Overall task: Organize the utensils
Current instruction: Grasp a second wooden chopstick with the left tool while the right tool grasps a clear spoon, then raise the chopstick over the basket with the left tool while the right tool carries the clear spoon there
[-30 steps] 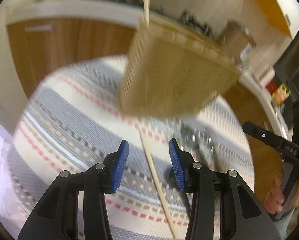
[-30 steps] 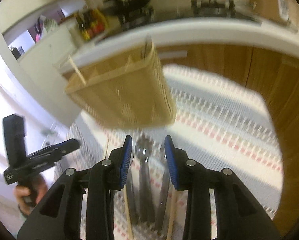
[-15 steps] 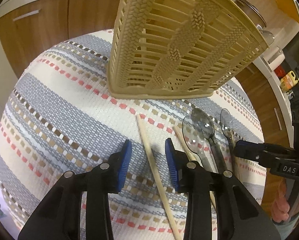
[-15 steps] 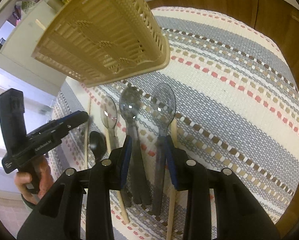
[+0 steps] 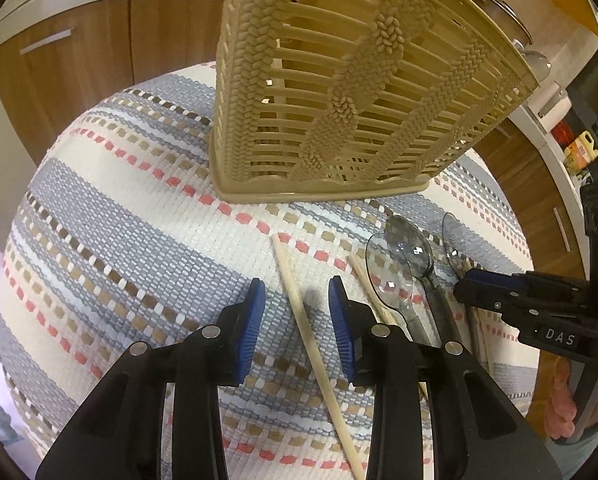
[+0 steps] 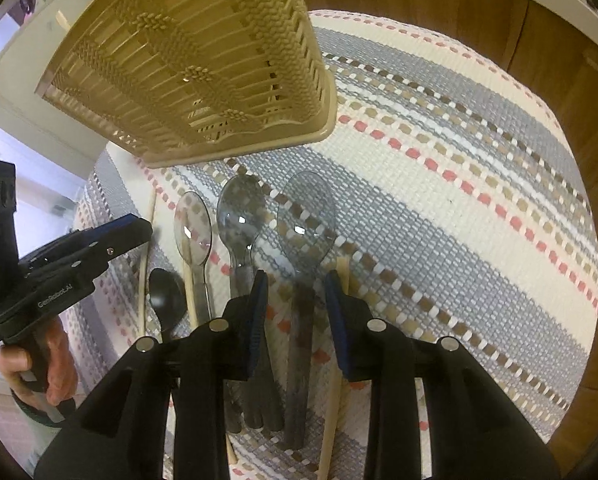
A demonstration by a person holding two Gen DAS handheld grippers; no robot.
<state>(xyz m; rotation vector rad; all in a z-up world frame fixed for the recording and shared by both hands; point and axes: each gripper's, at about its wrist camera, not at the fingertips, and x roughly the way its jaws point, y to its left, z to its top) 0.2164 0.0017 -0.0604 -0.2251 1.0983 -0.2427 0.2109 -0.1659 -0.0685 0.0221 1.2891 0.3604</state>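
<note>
A beige slatted utensil basket (image 5: 339, 92) stands on the striped mat; it also shows in the right wrist view (image 6: 195, 64). My left gripper (image 5: 297, 308) is open, its jaws either side of a pale chopstick (image 5: 299, 312) lying on the mat. My right gripper (image 6: 295, 300) is open, its jaws either side of the handle of a smoky plastic spoon (image 6: 305, 216). Two more clear spoons (image 6: 239, 216) and a small black spoon (image 6: 165, 300) lie left of it, with further chopsticks (image 6: 339, 360) among them. Both grippers are empty.
The striped woven mat (image 6: 459, 184) covers the table. Wooden cabinet fronts (image 5: 79, 60) and a white counter lie beyond. The other gripper and the hand holding it show at the right edge of the left wrist view (image 5: 539, 312).
Both grippers have come down and forward toward the utensils on the mat. The basket now looms larger. The jaws stay open.
</note>
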